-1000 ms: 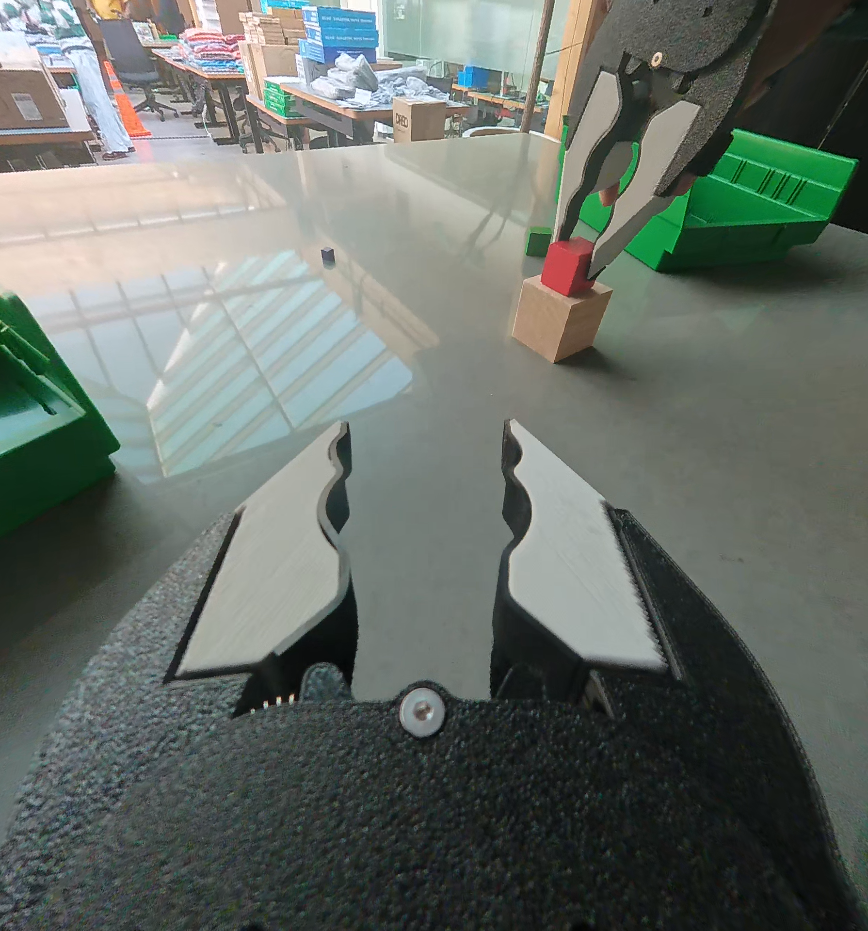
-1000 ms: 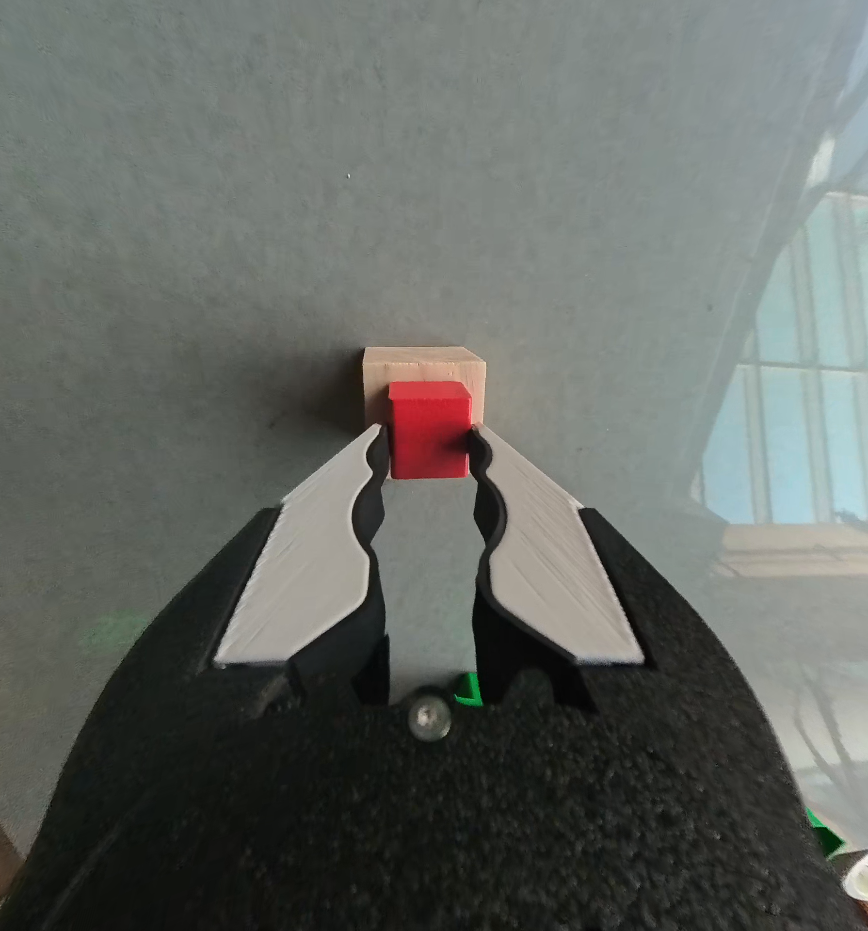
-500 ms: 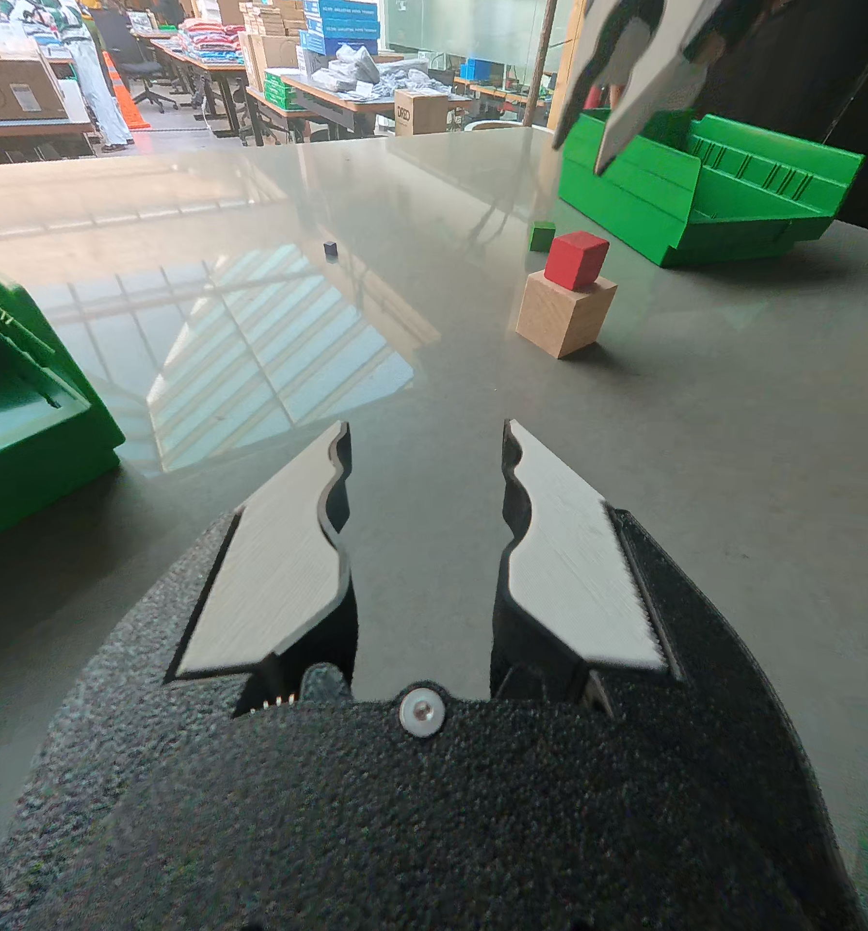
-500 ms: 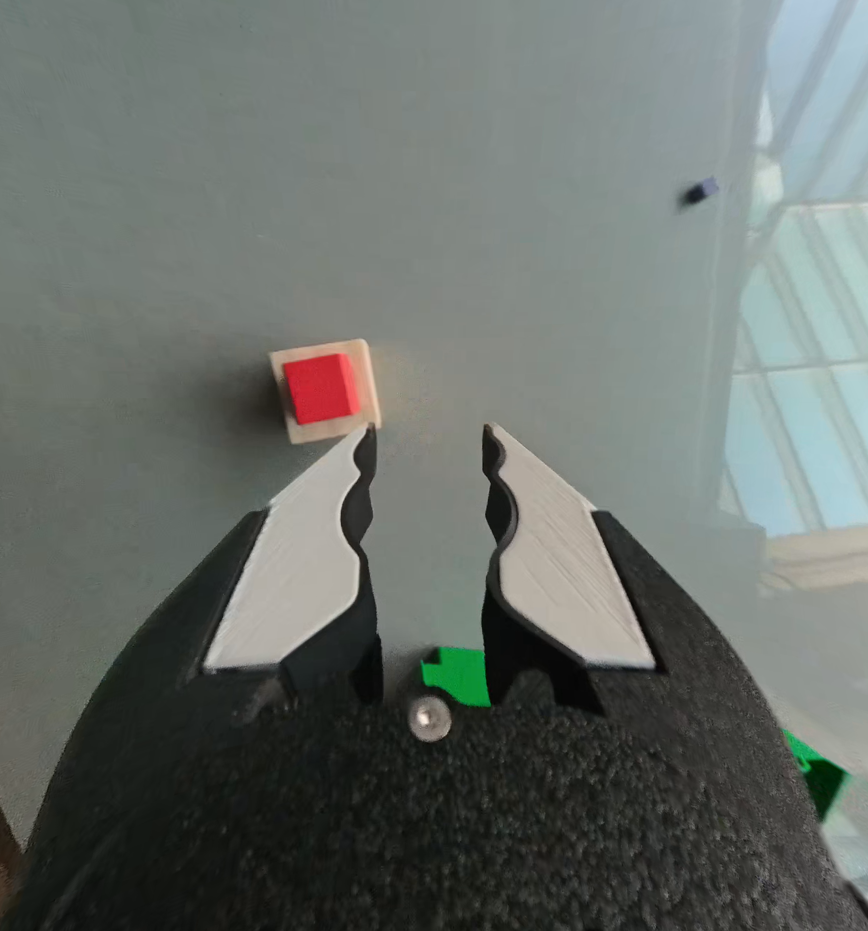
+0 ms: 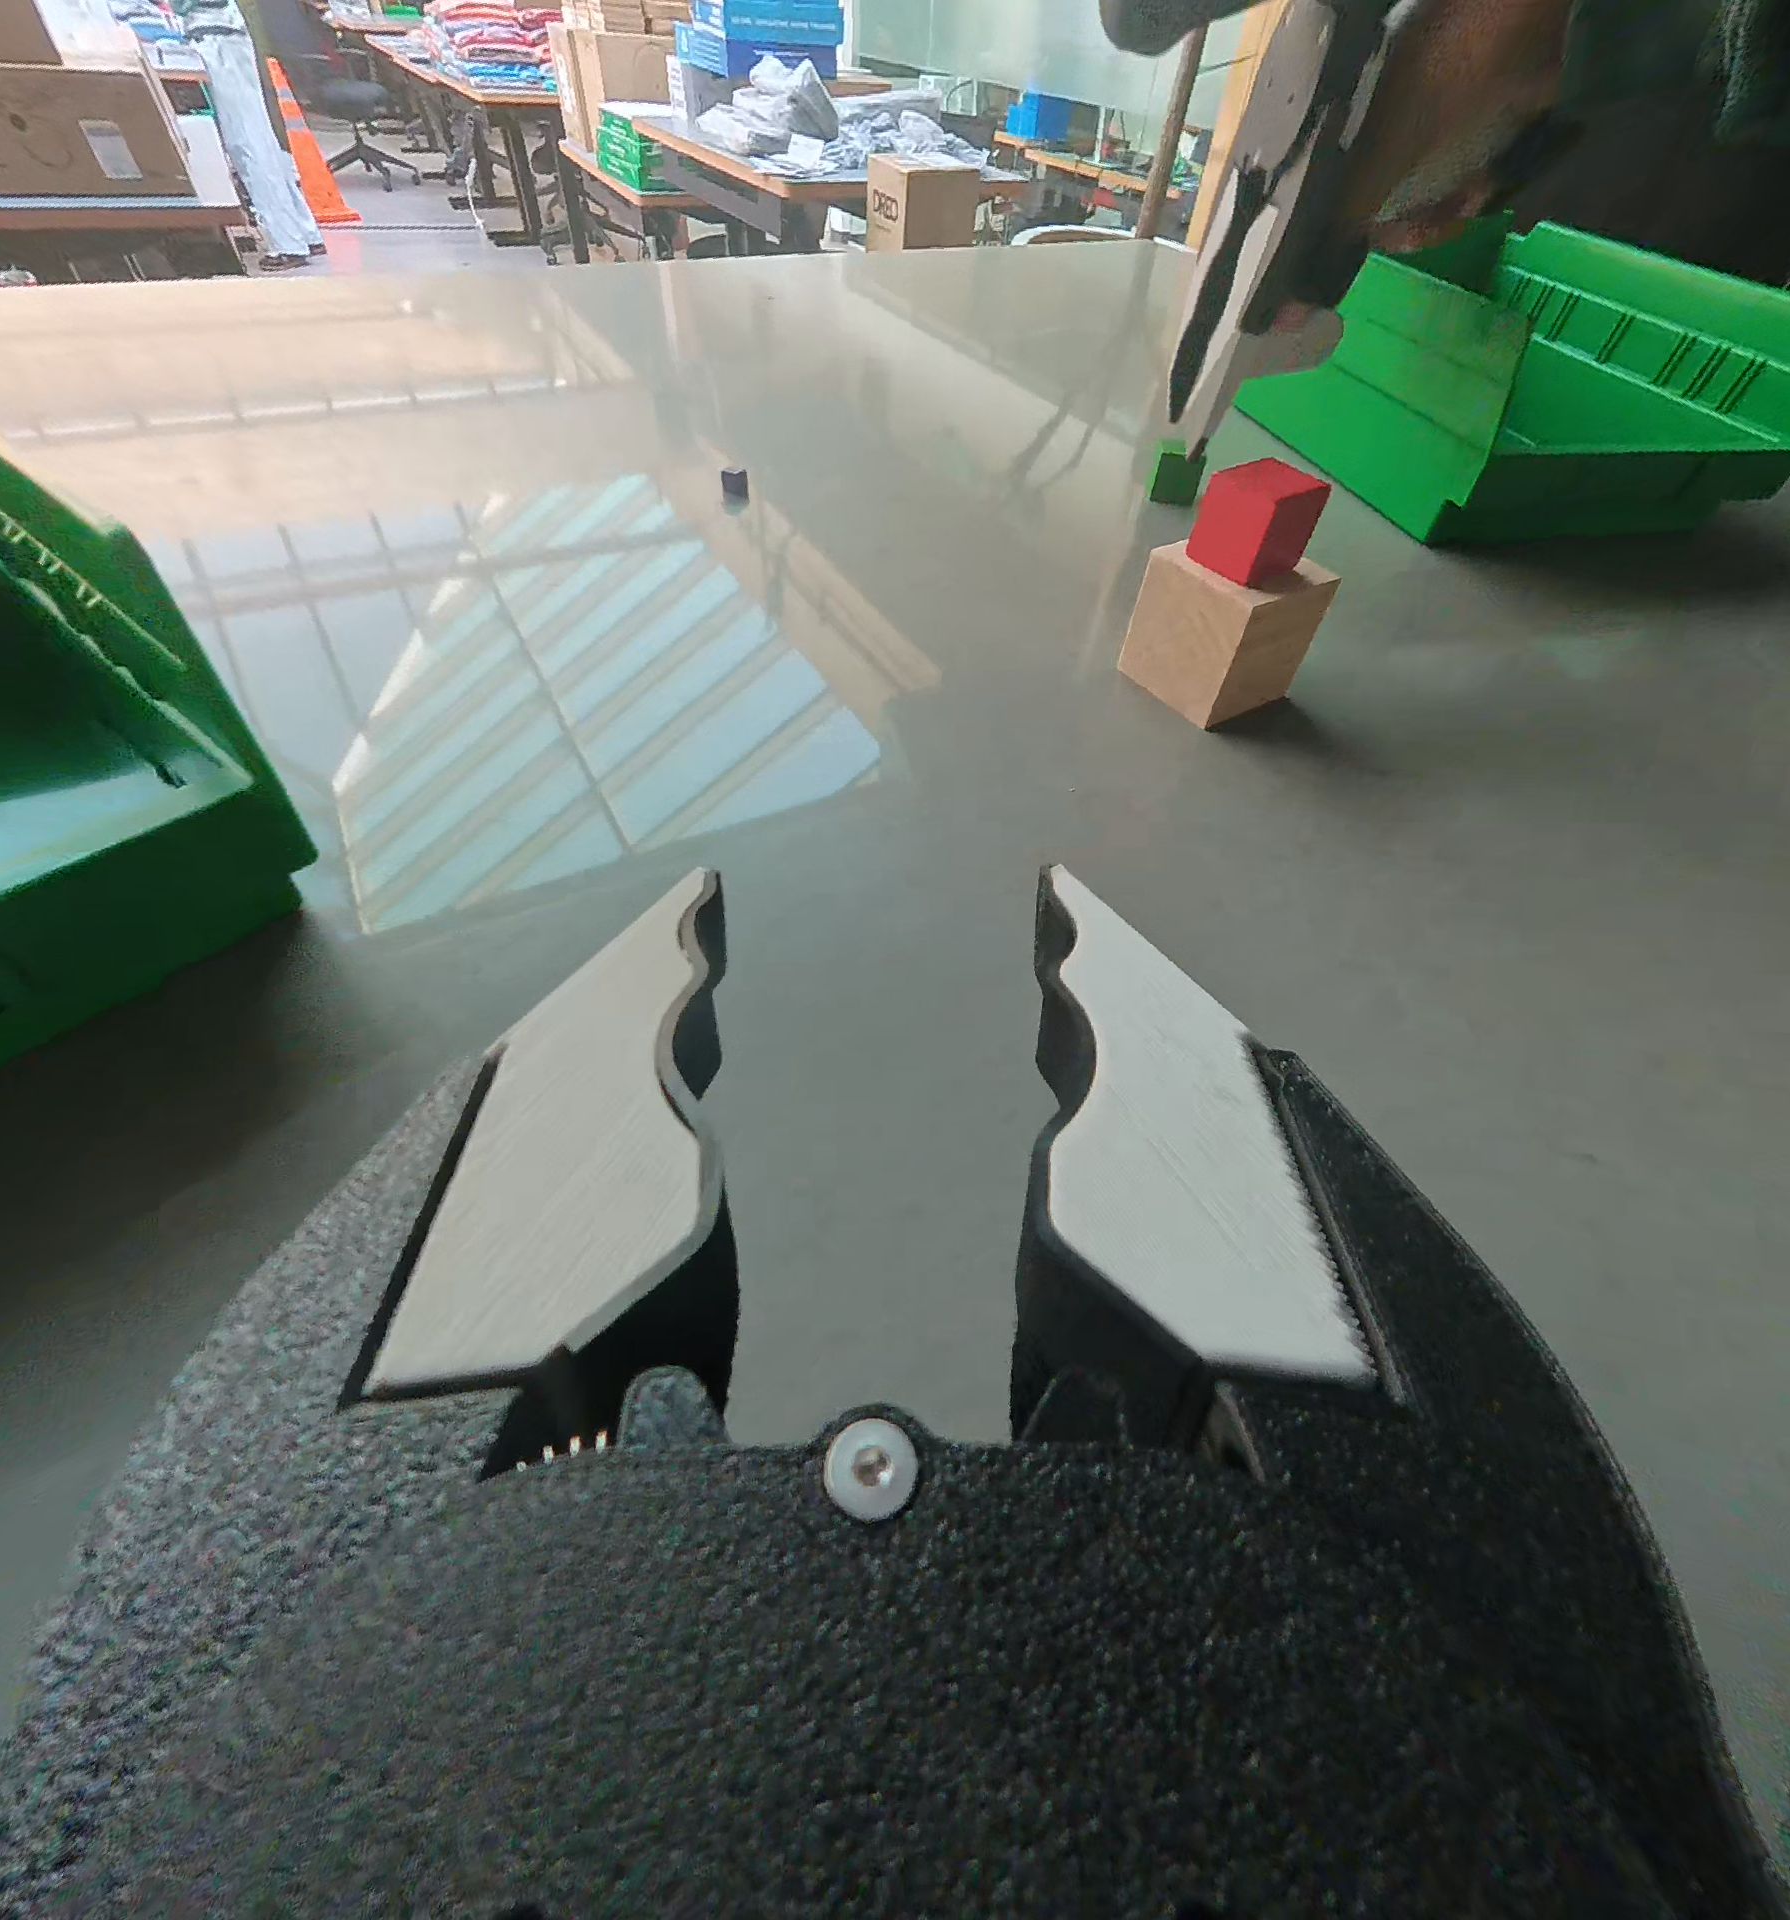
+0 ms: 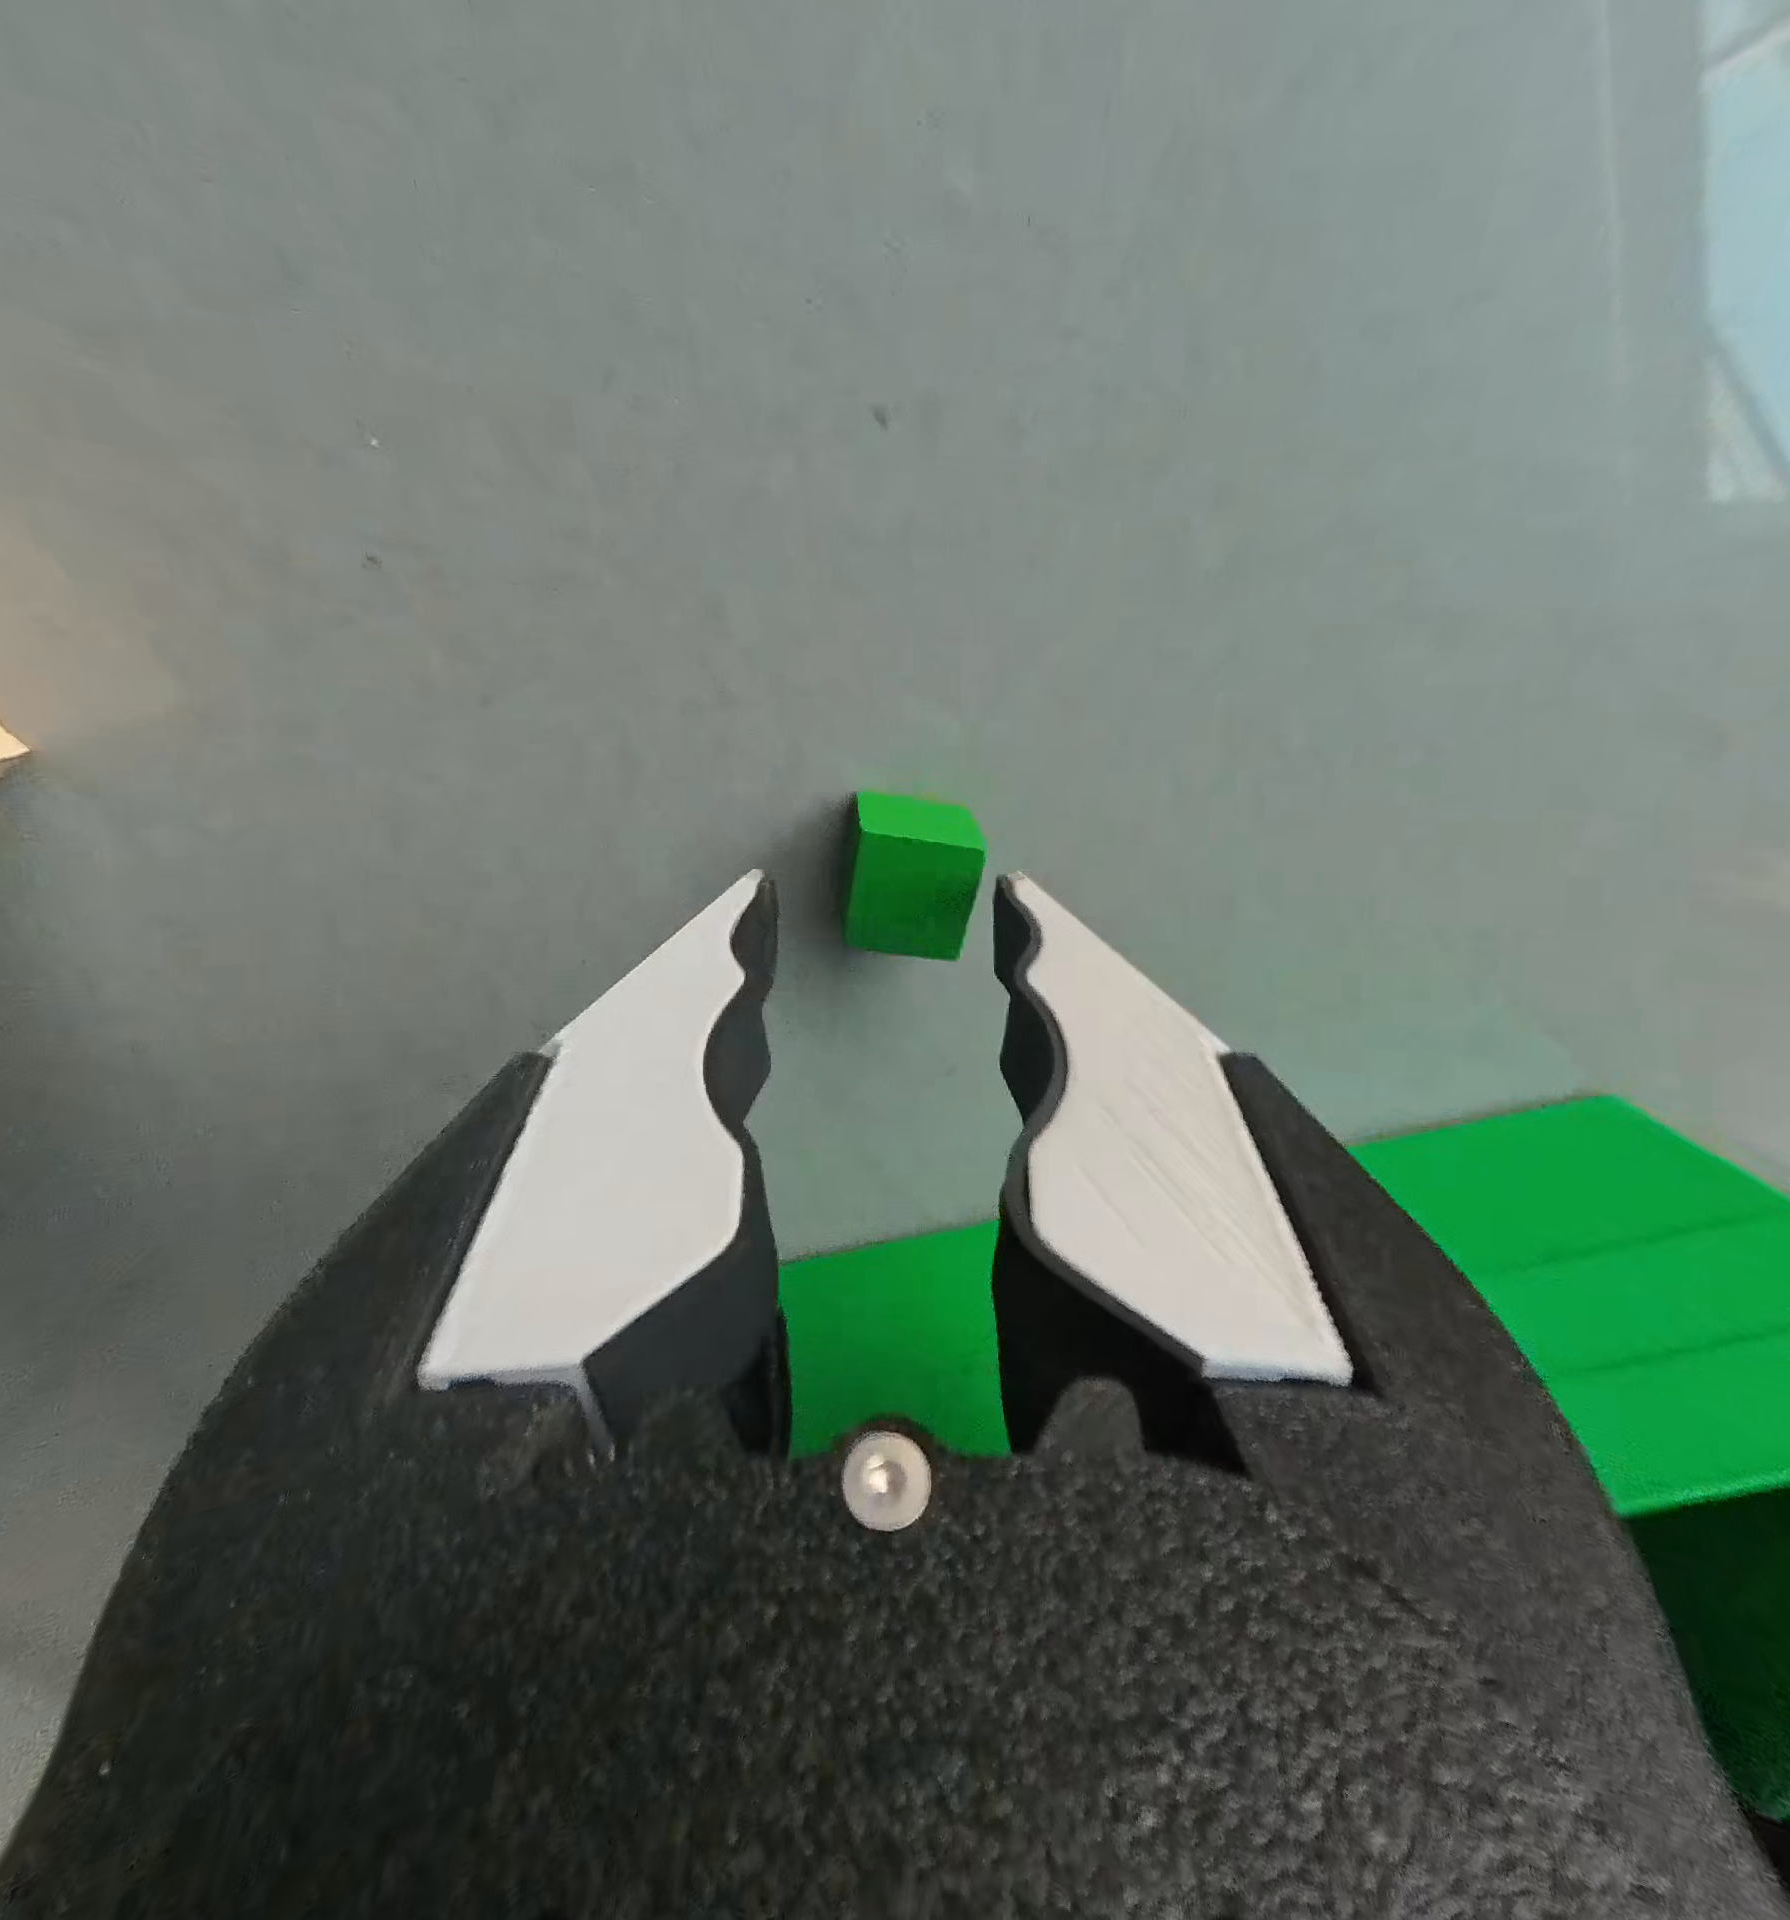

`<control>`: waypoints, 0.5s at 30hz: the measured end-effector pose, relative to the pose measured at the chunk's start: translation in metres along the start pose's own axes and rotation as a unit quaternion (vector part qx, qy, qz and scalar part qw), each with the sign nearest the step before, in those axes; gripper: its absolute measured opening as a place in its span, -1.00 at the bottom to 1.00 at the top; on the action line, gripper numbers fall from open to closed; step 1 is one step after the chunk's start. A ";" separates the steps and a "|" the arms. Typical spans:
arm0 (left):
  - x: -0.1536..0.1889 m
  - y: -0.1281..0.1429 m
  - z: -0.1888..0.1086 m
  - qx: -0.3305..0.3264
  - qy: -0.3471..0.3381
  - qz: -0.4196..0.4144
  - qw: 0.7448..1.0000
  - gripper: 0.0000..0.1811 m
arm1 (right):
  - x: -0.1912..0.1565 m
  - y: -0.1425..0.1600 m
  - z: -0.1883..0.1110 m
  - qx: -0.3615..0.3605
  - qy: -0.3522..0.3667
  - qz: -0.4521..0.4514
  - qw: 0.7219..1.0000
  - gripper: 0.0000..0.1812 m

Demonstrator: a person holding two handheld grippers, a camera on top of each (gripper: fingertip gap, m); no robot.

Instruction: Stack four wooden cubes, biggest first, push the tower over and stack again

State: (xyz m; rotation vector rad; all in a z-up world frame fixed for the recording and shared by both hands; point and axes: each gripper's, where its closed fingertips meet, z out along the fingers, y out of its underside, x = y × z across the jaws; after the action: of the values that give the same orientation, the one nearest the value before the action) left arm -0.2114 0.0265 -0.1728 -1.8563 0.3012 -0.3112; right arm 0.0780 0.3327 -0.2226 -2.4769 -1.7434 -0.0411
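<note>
Here my right gripper (image 6: 878,883) hangs with jaws released over the small green cube (image 6: 912,878), which sits on the grey table (image 6: 558,416) between the fingertips without touching either. My left gripper (image 5: 875,883) is also spread and grasps nothing. Far right, a red cube (image 5: 1257,517) rests on a wooden block (image 5: 1218,639), near a green bin (image 5: 1597,395).

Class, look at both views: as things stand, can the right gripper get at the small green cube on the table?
Probably yes. The right gripper is open, its fingertips either side of the small green cube, with nothing in between; the red cube stands apart.
</note>
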 end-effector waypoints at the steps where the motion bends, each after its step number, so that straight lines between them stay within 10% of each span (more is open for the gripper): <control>1: -0.001 0.000 0.000 0.000 -0.001 0.000 1.000 -0.34 | 0.000 0.001 0.003 -0.005 -0.001 0.003 1.000 -0.54; 9: 0.003 0.000 0.004 -0.005 0.002 0.004 1.000 -0.34 | -0.001 0.000 0.010 -0.003 0.007 0.000 1.000 -0.72; 15: 0.005 -0.003 0.002 0.000 0.004 0.006 1.000 -0.35 | -0.055 -0.037 -0.063 0.077 -0.008 -0.100 0.992 -0.72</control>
State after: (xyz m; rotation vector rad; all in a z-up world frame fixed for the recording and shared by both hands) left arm -0.2060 0.0276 -0.1707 -1.8536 0.3185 -0.3101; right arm 0.0277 0.2869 -0.1622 -2.1969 -1.9161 0.0932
